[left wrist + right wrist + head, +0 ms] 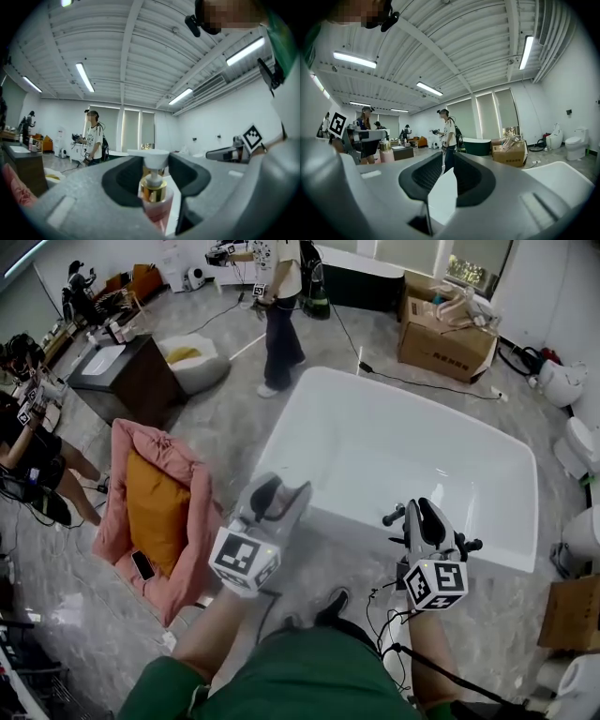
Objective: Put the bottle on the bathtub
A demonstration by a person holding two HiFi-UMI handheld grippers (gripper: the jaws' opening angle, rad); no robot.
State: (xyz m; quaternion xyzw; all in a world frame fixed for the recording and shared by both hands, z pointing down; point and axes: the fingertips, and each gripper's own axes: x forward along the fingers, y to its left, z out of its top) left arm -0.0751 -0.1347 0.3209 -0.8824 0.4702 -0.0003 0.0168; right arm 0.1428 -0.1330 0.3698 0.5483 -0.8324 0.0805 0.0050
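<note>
A pink pump bottle with a gold collar and a white pump head stands upright between the jaws of my left gripper, which is shut on it. In the head view the left gripper hovers just before the near left rim of the white bathtub, and the bottle is hidden by the jaws. My right gripper is over the tub's near rim, to the right. In the right gripper view its jaws stand a narrow gap apart with nothing between them. That view also catches the bottle at the left.
A pink cushion with an orange pillow and a phone lies left of the tub. A dark washstand stands at the far left. A person stands beyond the tub. A cardboard box and toilets are at the back right.
</note>
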